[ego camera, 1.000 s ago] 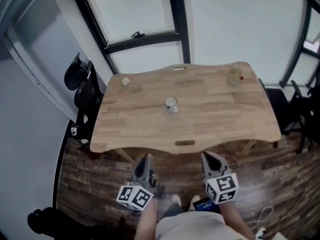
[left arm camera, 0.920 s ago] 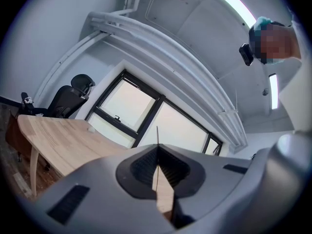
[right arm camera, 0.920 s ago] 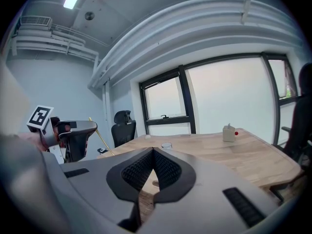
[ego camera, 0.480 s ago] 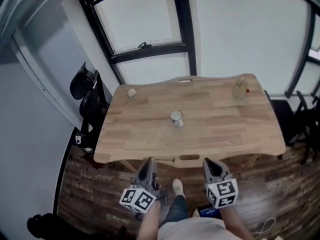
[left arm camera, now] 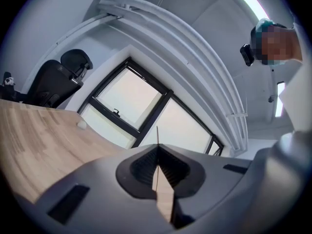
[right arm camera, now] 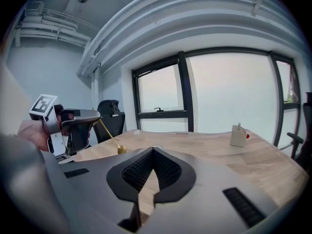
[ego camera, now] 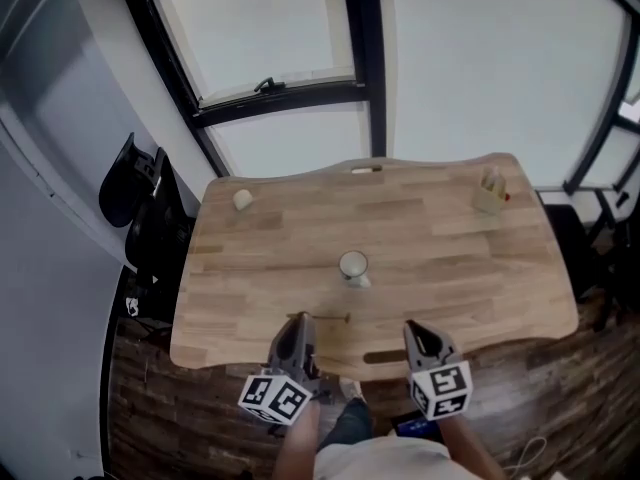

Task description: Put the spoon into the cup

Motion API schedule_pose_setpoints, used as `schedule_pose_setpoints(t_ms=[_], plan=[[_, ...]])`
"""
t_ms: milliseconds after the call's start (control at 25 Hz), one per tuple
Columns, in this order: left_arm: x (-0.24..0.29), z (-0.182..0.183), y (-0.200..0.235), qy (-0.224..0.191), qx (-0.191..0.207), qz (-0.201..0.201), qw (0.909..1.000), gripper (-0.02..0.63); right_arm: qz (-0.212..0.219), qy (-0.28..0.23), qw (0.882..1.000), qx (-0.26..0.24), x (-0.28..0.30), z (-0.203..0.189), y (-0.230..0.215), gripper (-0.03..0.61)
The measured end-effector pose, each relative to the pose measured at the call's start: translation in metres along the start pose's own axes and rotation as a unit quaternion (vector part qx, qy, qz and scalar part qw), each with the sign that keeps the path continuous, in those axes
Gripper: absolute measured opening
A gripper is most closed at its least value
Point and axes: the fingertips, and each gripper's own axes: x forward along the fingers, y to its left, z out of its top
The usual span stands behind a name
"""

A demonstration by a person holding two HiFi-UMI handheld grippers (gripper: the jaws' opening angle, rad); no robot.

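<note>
A small pale cup (ego camera: 352, 265) stands upright near the middle of the wooden table (ego camera: 450, 268). My left gripper (ego camera: 298, 322) hovers over the table's near edge, shut on a thin gold spoon (ego camera: 326, 318) that sticks out to the right, short of the cup. In the right gripper view the spoon (right arm camera: 111, 137) slants down from the left gripper (right arm camera: 83, 117), bowl lowest. In the left gripper view the spoon (left arm camera: 157, 134) shows as a thin line rising between the jaws of the left gripper (left arm camera: 157, 149). My right gripper (ego camera: 416, 330) (right arm camera: 153, 151) is shut and holds nothing.
A small pale round object (ego camera: 242, 199) lies at the table's back left. A light wooden block with a red spot (ego camera: 490, 194) stands at the back right. Black office chairs (ego camera: 140, 208) stand left of the table. A window (ego camera: 270, 38) is behind it.
The view has moved forward: the table now lies closer and both grippers are over its near edge instead of above the floor. The spoon now shows beside the left gripper.
</note>
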Motion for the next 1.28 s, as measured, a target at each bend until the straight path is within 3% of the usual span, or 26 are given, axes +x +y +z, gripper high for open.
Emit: schedule_pose_setpoints(t_ms=[480,1000,1280], plan=[[0.104,0.016,0.070,0.057,-0.009,-0.049,0.9971,0.003,-0.056,0.042,0.998,0.002,0.106,0.018,-0.014,-0.003],[0.144,0.007,0.104,0.078,-0.042,-0.043,0.9951,0.003,-0.075,0.046,0.996,0.015,0.141,0.029,-0.027,-0.003],[0.160,0.013,0.114,0.064,-0.057,-0.026,0.9960,0.003,-0.077,0.047,0.996,0.029,0.151,0.031,-0.042,-0.003]])
